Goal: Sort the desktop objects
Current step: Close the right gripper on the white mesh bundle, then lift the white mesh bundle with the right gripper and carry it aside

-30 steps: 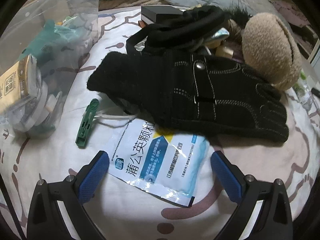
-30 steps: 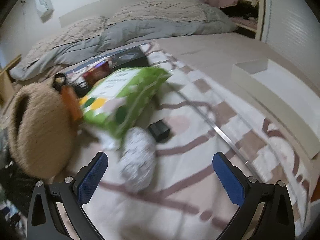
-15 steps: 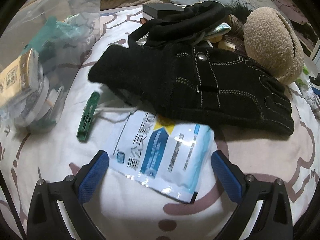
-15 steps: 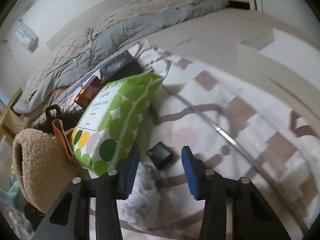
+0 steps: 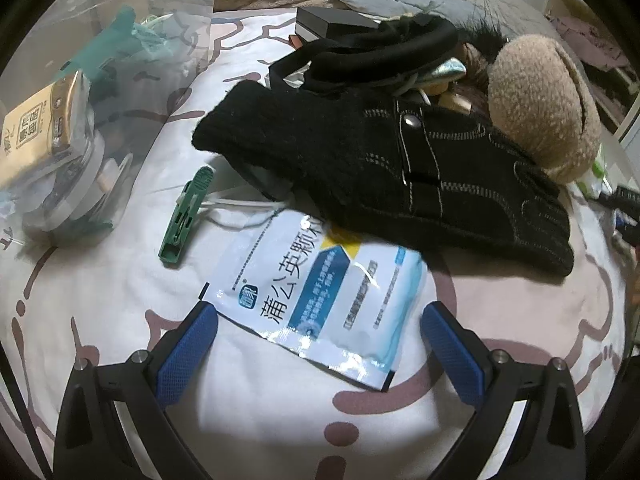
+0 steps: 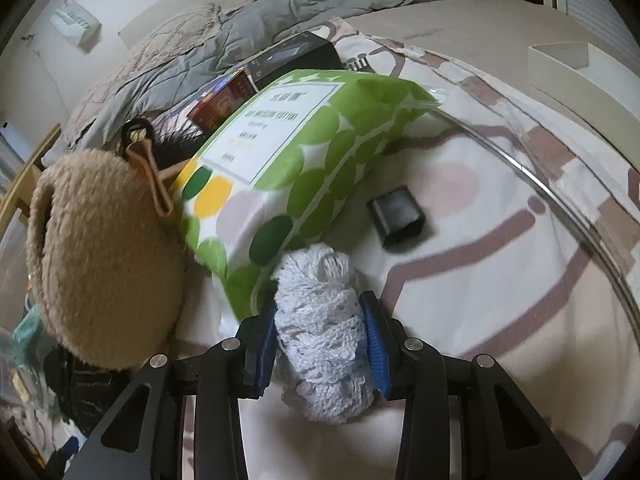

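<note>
Biggest thing near your right gripper is the green dotted tissue pack, leaning on the tan fuzzy earmuff. Your jaws are closing with the white knitted bundle between them, pads touching both sides. Your left gripper hangs wide open, empty, over the blue-white medicine sachet, beside the black glove.

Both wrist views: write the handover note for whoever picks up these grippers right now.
Right gripper: jaws closing on the white knitted bundle, pads against its sides; not lifted.
Left gripper: open, empty, hovering over the blue-white medicine sachet.
Black glove overlaps the sachet's top; green clothespin lies to the sachet's left.
The clear bag at left already holds some items.
Left: bundle, sachet, glove, clothespin, green-dotted pack, tan fleece earmuff.
</note>
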`<state>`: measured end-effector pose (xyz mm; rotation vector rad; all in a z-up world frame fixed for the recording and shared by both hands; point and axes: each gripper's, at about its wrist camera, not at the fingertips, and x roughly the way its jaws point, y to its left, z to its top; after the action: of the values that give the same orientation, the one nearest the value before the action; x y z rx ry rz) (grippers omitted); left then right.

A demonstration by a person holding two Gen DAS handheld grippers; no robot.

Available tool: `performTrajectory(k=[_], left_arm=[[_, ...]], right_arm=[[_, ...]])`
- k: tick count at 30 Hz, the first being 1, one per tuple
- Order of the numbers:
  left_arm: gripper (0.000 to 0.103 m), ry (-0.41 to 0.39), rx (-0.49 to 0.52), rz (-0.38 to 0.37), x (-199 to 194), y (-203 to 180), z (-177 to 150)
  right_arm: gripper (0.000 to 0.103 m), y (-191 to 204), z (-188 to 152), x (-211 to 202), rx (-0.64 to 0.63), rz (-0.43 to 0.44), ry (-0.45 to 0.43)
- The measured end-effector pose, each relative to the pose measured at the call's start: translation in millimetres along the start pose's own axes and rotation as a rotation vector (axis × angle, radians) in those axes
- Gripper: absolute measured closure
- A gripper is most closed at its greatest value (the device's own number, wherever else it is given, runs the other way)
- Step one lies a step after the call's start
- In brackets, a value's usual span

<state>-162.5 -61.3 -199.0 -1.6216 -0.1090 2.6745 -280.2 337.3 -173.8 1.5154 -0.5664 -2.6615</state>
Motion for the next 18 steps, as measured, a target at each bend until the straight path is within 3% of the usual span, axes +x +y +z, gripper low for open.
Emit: performTrajectory(k=[13,18], left_arm=[[0.0,-0.046,-0.1,-0.058,-8,14,12],[0.002,-0.064,-0.115,-0.018,-12,18,12]], right_arm=[[0.065,15,-33,-25,0.0,0.087,0.016],[0.065,35,-52,-31,-0.065,0.148,0.03]])
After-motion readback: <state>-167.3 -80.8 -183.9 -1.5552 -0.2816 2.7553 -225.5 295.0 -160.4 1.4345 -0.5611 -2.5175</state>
